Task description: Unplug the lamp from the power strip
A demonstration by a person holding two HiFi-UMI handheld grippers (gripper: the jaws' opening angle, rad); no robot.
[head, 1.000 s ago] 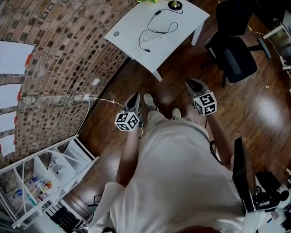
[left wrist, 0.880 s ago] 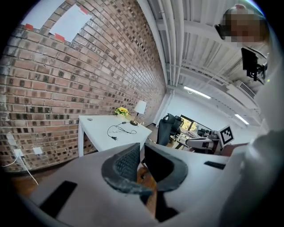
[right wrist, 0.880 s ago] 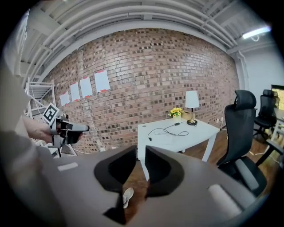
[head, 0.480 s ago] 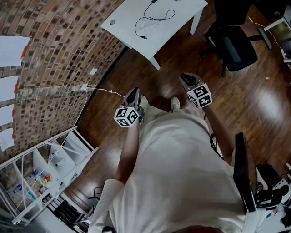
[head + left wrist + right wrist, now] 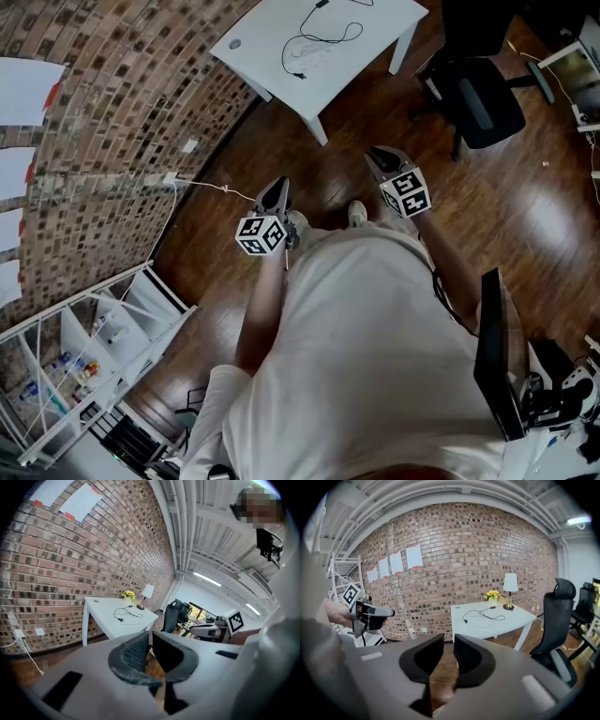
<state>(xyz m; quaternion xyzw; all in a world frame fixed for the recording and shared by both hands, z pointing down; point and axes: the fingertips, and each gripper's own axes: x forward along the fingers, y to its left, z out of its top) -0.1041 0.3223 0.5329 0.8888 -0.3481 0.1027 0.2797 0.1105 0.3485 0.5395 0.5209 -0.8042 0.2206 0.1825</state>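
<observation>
The small white-shaded lamp with a brass base point(image 5: 510, 590) stands upright at the far end of the white tabletop point(image 5: 520, 615). Its black cord point(image 5: 480, 612) trails lengthwise to a plug point(image 5: 464, 620) lying loose. No power strip shows, so the unplugging looks done. Both tools are well apart from it: the left tool point(image 5: 150, 641) nearly closed, the right tool point(image 5: 449, 651) narrowly parted, both empty.

A white table point(image 5: 513, 618) stands on the dark wooden floor point(image 5: 525, 206). On its top a loose black cable point(image 5: 480, 615) lies, with a lamp point(image 5: 510, 588) and yellow flowers point(image 5: 491, 594) at the far edge.
</observation>
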